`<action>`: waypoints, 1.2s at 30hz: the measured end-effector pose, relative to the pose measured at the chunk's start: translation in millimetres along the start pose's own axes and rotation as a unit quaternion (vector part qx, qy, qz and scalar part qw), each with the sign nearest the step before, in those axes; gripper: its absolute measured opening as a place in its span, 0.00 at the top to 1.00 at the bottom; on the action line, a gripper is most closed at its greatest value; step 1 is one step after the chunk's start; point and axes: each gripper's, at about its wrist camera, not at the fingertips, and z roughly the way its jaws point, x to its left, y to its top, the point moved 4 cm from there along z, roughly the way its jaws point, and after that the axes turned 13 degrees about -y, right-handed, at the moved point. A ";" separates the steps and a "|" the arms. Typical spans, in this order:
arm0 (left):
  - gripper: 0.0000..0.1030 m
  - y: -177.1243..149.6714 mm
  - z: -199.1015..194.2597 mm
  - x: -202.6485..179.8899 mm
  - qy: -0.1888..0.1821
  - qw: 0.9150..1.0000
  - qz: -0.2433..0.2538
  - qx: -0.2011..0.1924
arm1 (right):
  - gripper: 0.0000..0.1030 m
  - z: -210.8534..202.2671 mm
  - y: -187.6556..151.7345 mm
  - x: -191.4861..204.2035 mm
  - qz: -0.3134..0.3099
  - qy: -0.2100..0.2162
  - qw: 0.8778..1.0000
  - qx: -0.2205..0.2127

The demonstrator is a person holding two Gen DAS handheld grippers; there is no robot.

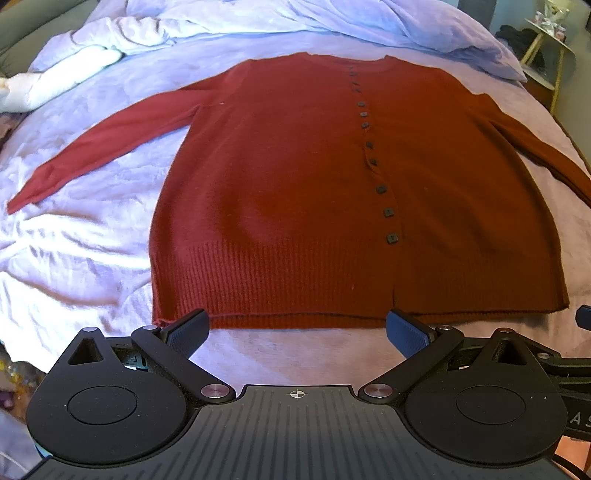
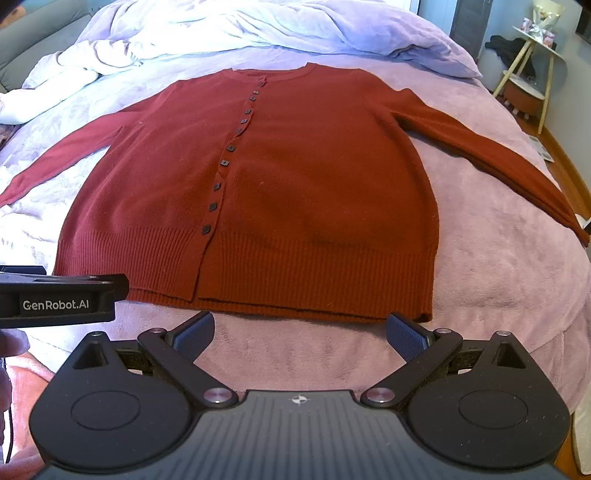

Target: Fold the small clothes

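Observation:
A dark red buttoned cardigan (image 1: 295, 177) lies flat and face up on the bed, both sleeves spread out to the sides, hem nearest me. It also shows in the right wrist view (image 2: 295, 177). My left gripper (image 1: 297, 328) is open and empty, just short of the hem's left half. My right gripper (image 2: 300, 330) is open and empty, just short of the hem's right half. The left gripper's body (image 2: 59, 299) shows at the left edge of the right wrist view.
The bed has a lilac blanket (image 2: 498, 277) under the cardigan. A rumpled pale duvet (image 1: 221, 22) is bunched at the far end. A white cloth (image 1: 55, 85) lies at far left. A small side table (image 2: 532, 66) stands beyond the bed's right side.

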 end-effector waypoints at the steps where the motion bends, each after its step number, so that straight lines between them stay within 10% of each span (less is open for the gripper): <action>1: 0.00 0.1 -0.6 0.6 -0.001 1.000 0.000 0.000 | 0.04 -0.1 0.1 0.1 0.000 0.000 1.000 0.000; 36: 0.00 -0.5 1.0 -2.2 -0.010 1.000 -0.003 0.000 | 0.04 -0.6 -1.3 -1.3 0.003 -0.004 1.000 -0.008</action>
